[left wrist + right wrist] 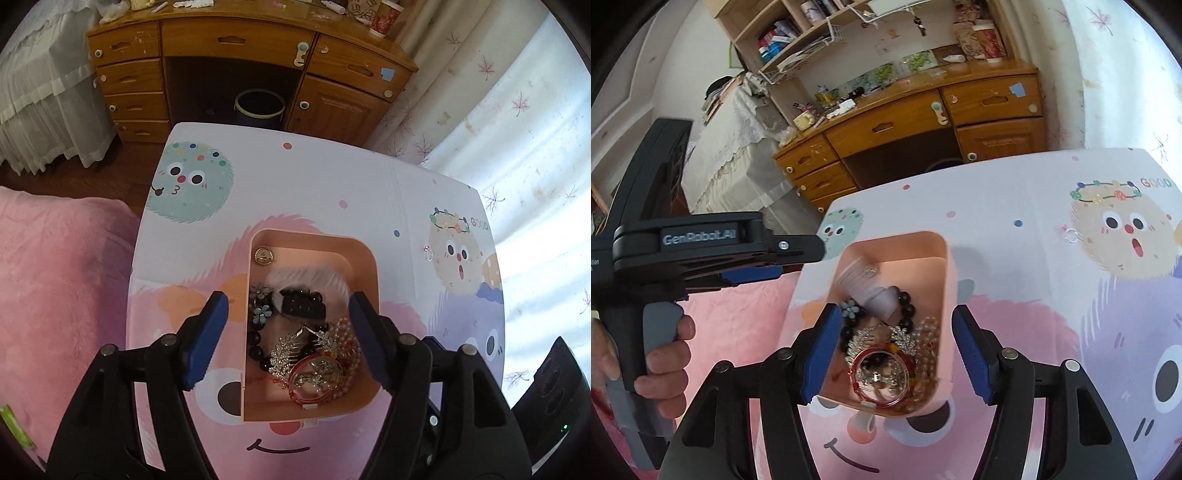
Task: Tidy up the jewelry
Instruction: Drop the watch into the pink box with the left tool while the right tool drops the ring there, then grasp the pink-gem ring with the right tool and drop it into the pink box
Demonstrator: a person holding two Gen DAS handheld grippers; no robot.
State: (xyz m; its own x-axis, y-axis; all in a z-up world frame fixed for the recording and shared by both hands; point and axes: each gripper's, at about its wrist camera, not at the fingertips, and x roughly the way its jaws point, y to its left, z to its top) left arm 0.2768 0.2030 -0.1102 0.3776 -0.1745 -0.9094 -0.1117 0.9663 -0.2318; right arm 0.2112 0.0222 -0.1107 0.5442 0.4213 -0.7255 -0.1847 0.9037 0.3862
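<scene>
A pink open jewelry box [365, 266] [951, 280] sits on the cartoon-print table [332, 184] [1015, 295]. It holds a dark bead bracelet [256, 343] [908, 306], silver leaf brooches [284, 354] [858, 345], a red bangle [314, 384] [882, 376], pearl beads [349, 347] [929, 343], a black hair clip [301, 306] and a gold button [263, 255]. A blurred white-lilac object [875, 291] is in motion over the box. My left gripper [288, 341] is open above the box. My right gripper [895, 354] is open above it too. A small ring [427, 254] [1070, 234] lies on the table to the right.
A wooden desk with drawers [236, 55] [923, 122] stands beyond the table, a dark bin [259, 107] under it. A pink blanket [55, 295] lies to the left. White curtains [517, 129] hang on the right. The left gripper's body [683, 251] shows at left.
</scene>
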